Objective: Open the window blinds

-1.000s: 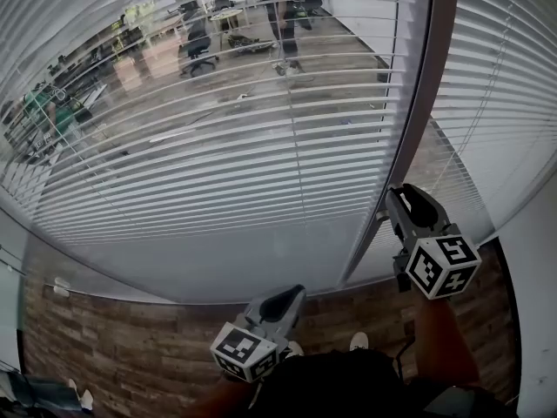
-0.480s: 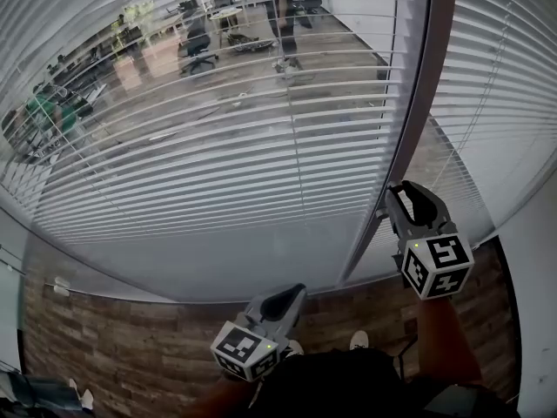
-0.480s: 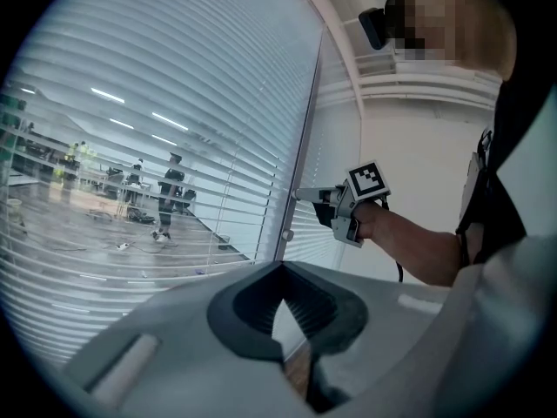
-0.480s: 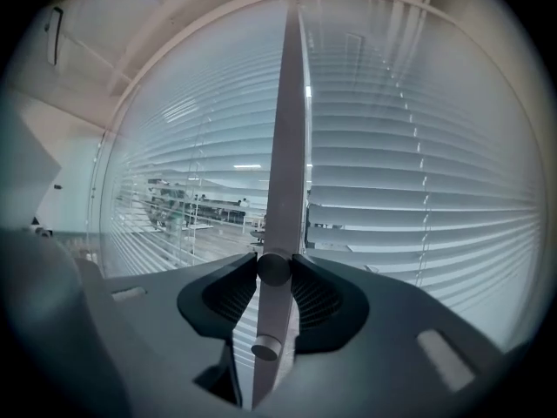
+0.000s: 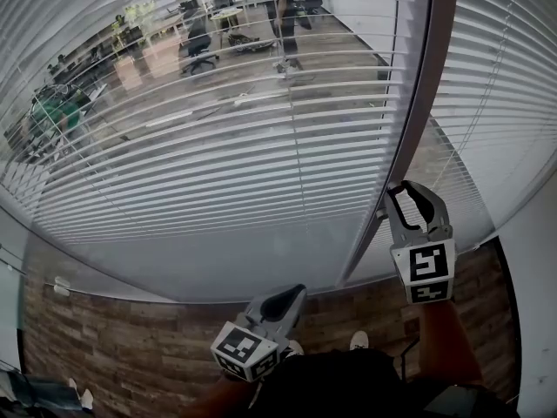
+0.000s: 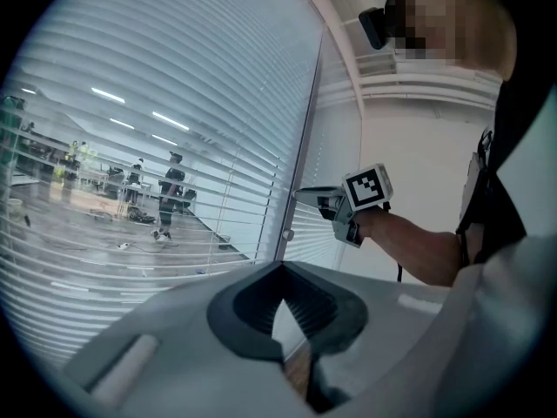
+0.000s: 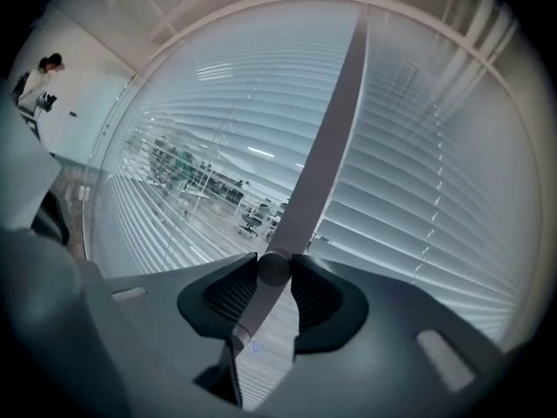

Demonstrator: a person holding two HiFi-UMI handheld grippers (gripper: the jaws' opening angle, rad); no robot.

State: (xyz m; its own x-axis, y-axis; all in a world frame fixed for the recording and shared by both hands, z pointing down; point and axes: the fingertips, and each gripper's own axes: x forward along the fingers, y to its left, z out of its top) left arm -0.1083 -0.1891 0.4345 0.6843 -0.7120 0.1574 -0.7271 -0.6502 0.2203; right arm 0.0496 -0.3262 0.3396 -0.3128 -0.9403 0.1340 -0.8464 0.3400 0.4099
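Note:
White slatted blinds (image 5: 218, 146) cover a glass wall, and a second set (image 5: 505, 103) hangs to the right of a grey frame post (image 5: 418, 120). My right gripper (image 5: 402, 192) reaches up to the post. In the right gripper view its pads press from both sides on the round end of the blind's tilt wand (image 7: 273, 268), whose rod runs down between the jaws. The left gripper (image 5: 291, 293) stays low and centred, well short of the blinds. Its jaws are shut and hold nothing (image 6: 280, 273). The left gripper view also shows the right gripper (image 6: 305, 195) at the post.
Beyond the slats lies an office with chairs (image 5: 200, 42) and people. A wood-pattern floor (image 5: 130, 347) runs under the window, where the person's shoes (image 5: 359, 341) stand. A white wall (image 5: 540, 259) closes in the right side.
The right gripper has rolled about its own axis on the wand, so its marker cube shows a different face. The office shows slightly more between the slats. The left gripper has not moved.

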